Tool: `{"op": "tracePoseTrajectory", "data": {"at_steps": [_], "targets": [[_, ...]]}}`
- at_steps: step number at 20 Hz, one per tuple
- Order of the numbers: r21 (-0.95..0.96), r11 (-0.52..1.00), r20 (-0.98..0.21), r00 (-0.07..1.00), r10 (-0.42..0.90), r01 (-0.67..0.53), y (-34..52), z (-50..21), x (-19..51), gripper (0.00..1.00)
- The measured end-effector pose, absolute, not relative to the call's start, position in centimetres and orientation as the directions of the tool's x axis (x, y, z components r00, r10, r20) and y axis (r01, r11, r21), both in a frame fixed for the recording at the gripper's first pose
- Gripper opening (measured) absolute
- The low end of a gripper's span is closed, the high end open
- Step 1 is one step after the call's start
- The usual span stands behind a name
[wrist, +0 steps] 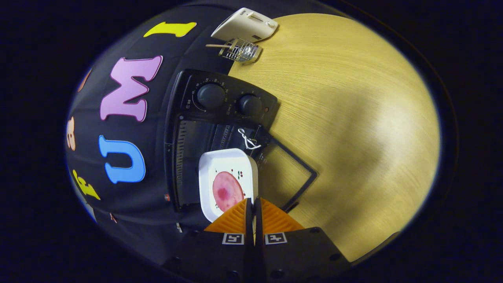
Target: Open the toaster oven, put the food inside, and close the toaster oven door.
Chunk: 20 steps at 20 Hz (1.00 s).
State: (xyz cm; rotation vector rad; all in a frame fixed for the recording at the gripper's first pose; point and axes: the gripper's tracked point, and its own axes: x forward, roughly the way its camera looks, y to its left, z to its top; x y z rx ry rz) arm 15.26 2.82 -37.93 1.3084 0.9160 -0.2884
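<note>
Between the gripper's (253,204) nearly closed fingers sits the rim of a white square plate (226,165) carrying a pink round slice of food (227,191), held at the black toaster oven's (220,118) open mouth, its glass door (289,173) lowered onto the wooden table (353,118).

Light wood-grain tabletop (346,118), broad soft glare patch on its surface, black cloth booth wall (157,51) along one side, white flat appliance (245,25) and small wire rack (241,50) on the table near the wall
</note>
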Motion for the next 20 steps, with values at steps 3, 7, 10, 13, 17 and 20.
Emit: {"op": "tracePoseTrajectory", "data": {"at_steps": [3,7,10,13,17,20], "targets": [[0.692,0.231,-0.721,0.653,0.230,0.683,4.7,-38.2,18.1,0.05],[0.683,0.145,-0.730,0.671,0.128,0.716,5.9,-38.4,21.4,0.05],[0.678,0.082,-0.735,0.675,0.060,0.731,6.4,-38.3,23.4,0.05],[0.632,0.059,-0.773,0.634,-0.014,0.772,6.4,-38.8,24.4,0.05],[0.614,0.066,-0.785,0.617,-0.057,0.787,6.5,-39.1,26.1,0.05],[0.619,0.034,-0.784,0.619,-0.047,0.785,6.9,-39.0,26.6,0.08]]}}
